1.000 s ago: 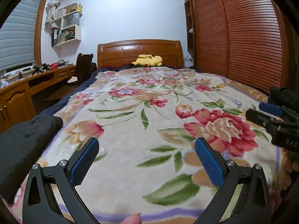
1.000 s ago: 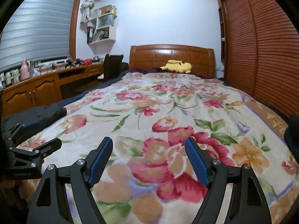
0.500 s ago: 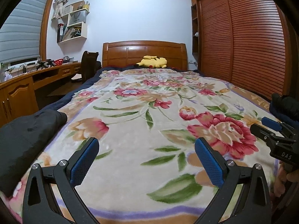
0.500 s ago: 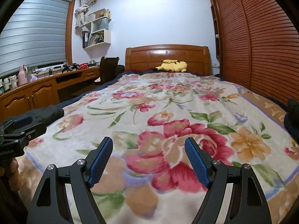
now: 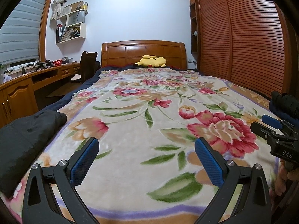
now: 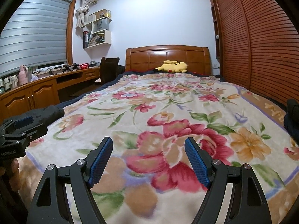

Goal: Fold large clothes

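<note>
Two dark lumps of clothing, one at each side edge of the bed, neither yet spread out nor folded. Bigger and clearer to view: dark garment (image 5: 28,136), slumped on the left border of the floral blanket (image 5: 149,112), long axis running roughly along that edge from the foot toward the headboard (image 5: 143,54). Second dark bundle (image 5: 284,102) at the opposite border, mostly cut off by the frame, shape impossible to make out. Left tool (image 5: 146,143) spread wide, nothing between the blue pads, aimed up the middle of the bed and hovering over the blanket near the foot; dark garment off to its left and slightly ahead, clearly apart from it. Right tool (image 6: 149,141) likewise wide and empty, about level with its partner, second dark bundle off to its right. Probable next move: swing the left tool leftward onto the dark garment, as the closer of the two, and pinch near one end rather than mid-length. Farther out: yellow plush toy (image 5: 151,61) at the head end, louvred wardrobe doors (image 5: 243,37) along the right wall, wooden surface (image 5: 18,78) under the window on the left.
</note>
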